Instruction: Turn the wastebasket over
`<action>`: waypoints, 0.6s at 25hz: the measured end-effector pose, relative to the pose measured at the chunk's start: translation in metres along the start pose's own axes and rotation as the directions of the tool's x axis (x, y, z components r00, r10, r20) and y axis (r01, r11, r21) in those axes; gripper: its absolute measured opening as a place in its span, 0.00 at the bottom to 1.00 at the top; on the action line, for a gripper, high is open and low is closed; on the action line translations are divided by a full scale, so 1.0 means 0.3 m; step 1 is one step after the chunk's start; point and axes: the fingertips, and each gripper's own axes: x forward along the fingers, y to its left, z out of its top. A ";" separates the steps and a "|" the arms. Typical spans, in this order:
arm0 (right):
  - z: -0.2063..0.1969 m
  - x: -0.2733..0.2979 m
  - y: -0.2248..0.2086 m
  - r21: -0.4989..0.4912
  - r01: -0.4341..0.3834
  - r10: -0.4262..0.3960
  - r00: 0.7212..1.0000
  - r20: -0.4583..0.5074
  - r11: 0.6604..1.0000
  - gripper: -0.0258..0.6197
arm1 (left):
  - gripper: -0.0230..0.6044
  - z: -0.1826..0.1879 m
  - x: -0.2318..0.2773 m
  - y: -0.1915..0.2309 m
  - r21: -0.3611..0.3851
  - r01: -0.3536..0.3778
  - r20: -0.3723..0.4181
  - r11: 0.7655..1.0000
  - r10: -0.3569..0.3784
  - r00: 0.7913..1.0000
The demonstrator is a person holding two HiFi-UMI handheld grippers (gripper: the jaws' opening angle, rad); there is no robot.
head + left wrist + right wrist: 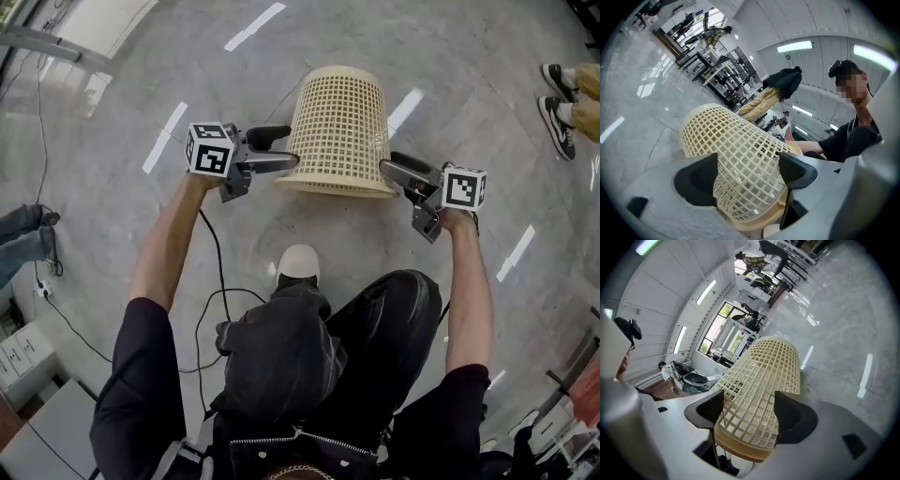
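The cream lattice plastic wastebasket (339, 131) stands mouth-down on the grey floor (450, 56). Your left gripper (289, 147) and right gripper (389, 164) flank its rim, jaws open; press inward evenly before tipping.

1. Wastebasket (339, 127) was cream, an open square-grid lattice with a plain solid rim.
2. Left gripper (289, 148) and right gripper (389, 169) had grey bodies and black pads (696, 180).
3. Marker cubes (210, 148) were white with black square patterns.
4. Floor (122, 84) was glossy grey marbling with white dashes.
5. Trousers (375, 328) were black and the shoe (298, 262) was white.
6. Cable (217, 253) was black.
7. Bystander's shoes (560, 103) were black with white soles.
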 end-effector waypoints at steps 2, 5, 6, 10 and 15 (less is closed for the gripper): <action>0.048 -0.018 0.021 -0.088 0.028 -0.026 0.999 0.032 0.996 0.55 | 0.67 0.004 0.016 -0.007 0.058 -0.011 -0.038 0.998 0.013 0.999; 0.124 -0.028 0.079 -0.268 0.095 -0.078 0.994 0.073 0.959 0.55 | 0.67 -0.005 0.038 -0.015 0.166 -0.031 -0.117 0.986 0.051 0.992; 0.143 -0.028 0.099 -0.332 0.125 -0.104 0.991 0.080 0.935 0.55 | 0.67 -0.006 0.043 -0.014 0.214 -0.044 -0.136 0.976 0.075 0.988; 0.159 -0.036 0.145 -0.542 0.208 -0.213 0.976 0.055 0.814 0.47 | 0.66 -0.039 0.091 -0.008 0.377 -0.073 -0.230 0.923 0.170 0.958; 0.128 -0.066 0.137 -0.561 0.221 -0.250 0.968 0.026 0.798 0.39 | 0.65 -0.066 0.135 -0.020 0.397 -0.073 -0.228 0.915 0.175 0.958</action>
